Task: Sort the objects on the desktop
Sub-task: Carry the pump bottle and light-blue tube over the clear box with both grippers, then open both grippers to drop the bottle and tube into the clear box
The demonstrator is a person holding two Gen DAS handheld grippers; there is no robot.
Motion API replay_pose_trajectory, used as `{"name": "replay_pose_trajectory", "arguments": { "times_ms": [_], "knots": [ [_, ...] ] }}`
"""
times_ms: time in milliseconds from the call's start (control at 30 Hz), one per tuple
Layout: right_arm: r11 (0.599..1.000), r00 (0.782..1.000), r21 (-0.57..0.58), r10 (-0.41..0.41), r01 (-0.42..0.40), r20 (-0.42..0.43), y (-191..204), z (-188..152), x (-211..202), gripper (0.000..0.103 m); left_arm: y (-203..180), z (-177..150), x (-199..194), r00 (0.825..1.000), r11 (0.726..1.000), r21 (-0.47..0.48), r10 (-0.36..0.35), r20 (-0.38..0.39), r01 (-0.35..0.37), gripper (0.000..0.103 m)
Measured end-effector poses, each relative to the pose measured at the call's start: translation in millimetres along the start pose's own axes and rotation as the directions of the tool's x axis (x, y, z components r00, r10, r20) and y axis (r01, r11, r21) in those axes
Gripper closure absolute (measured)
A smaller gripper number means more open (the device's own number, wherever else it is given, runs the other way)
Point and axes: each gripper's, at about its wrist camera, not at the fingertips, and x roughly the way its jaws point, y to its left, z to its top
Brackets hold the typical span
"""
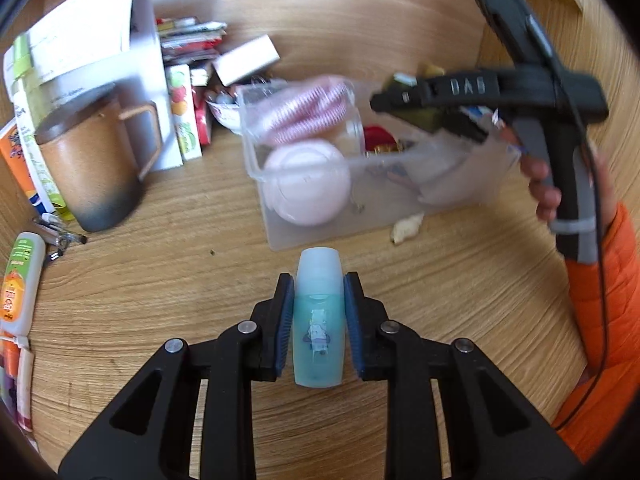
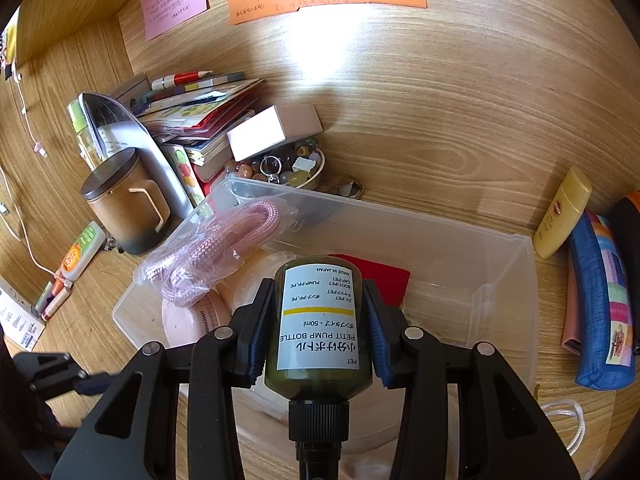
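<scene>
Two small bottles are being held over a wooden desk, one in each gripper.

A dark olive plastic pump bottle point(image 2: 319, 320), labelled "PETIT PUMP BOTTLE", "50ml" and "MADE IN JAPAN", is being clamped by the right gripper point(image 2: 319, 320) above the clear plastic storage bin point(image 2: 500, 280), its pump end pointing back toward the camera. A pale blue translucent bottle point(image 1: 319, 320) with a small cartoon print is being gripped by the left gripper point(image 1: 319, 312) just short of the bin, above the desk point(image 1: 160, 280). "DAS" is being shown on the right tool's body.
</scene>
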Motion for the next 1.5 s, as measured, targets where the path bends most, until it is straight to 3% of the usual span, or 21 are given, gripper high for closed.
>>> {"name": "replay_pose_trajectory", "arguments": {
  "times_ms": [267,467,633,1033,1300,1500],
  "knots": [
    [1.0,1.0,-0.002,-0.004,0.004,0.0,0,0,-1,0.065,13,27,-20,0.995,0.999,-0.04,-0.008,0.099,0.013,0.079],
    [1.0,1.0,0.002,-0.022,0.022,-0.016,-4,0,-2,0.065,7,56,-26,0.99,0.998,0.006,-0.057,0.133,0.056,0.079],
    [0.999,0.998,0.014,-0.052,0.053,-0.023,-11,-3,-4,0.055,-8,78,-22,0.983,0.995,0.044,-0.1,0.153,0.094,0.079],
    [0.997,0.997,0.03,-0.067,0.066,0.036,-22,-14,-41,0.055,-35,100,12,0.986,0.988,0.092,-0.134,0.099,0.125,0.079],
    [1.0,0.998,0.006,-0.027,0.026,0.05,-9,-33,-59,0.055,-41,100,31,0.996,0.991,0.114,-0.078,0.051,0.072,0.079],
    [0.999,0.998,-0.01,-0.03,0.031,0.046,-2,-40,-63,0.054,-43,98,28,0.996,0.991,0.122,-0.068,0.059,0.061,0.079]
  ]
}}
